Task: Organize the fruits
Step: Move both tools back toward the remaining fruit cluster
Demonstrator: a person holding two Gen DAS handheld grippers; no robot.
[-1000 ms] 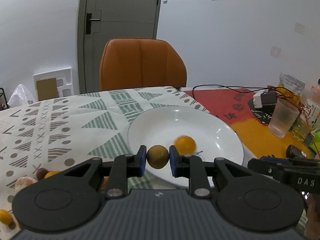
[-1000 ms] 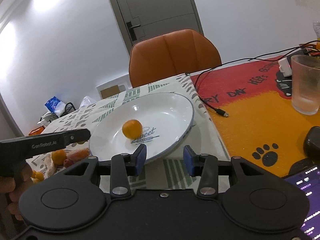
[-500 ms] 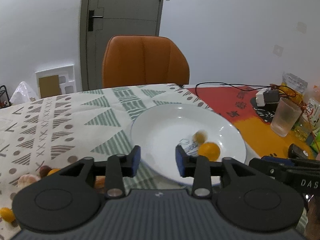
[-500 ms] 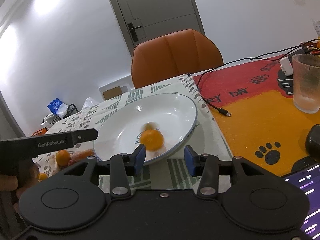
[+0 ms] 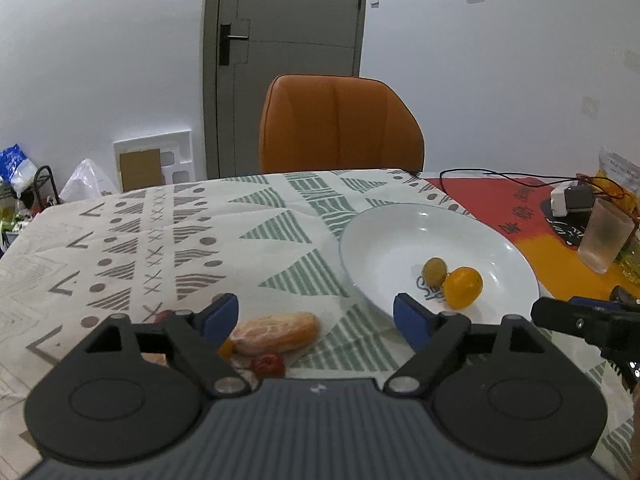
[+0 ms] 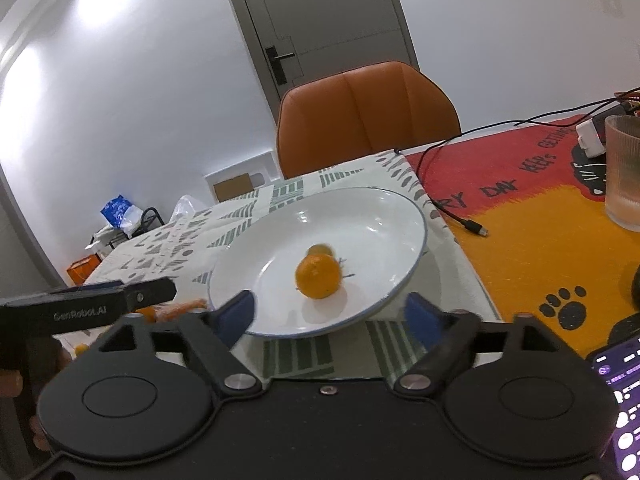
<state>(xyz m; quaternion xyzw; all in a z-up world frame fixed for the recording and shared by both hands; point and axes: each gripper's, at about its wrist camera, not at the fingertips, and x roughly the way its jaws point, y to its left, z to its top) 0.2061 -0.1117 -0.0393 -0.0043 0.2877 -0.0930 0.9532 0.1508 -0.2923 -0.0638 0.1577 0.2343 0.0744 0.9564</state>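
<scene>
Both grippers hang empty, jaws spread wide — the left gripper (image 5: 316,312) above a peeled orange segment (image 5: 276,331) and a red fruit (image 5: 269,365) on the patterned cloth (image 5: 160,240), the right gripper (image 6: 332,312) at the white plate (image 6: 380,216), where an orange (image 6: 318,276) touches a smaller brownish fruit (image 5: 435,271); a glass (image 6: 624,172) and cable (image 6: 452,208) sit rightward.

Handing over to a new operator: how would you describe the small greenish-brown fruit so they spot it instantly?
Find the white plate on the patterned tablecloth, in front of the orange chair. Two fruits sit touching near its centre. The target is the greenish-brown fruit, smaller, duller and farther from the left gripper than the bright orange one.
</scene>
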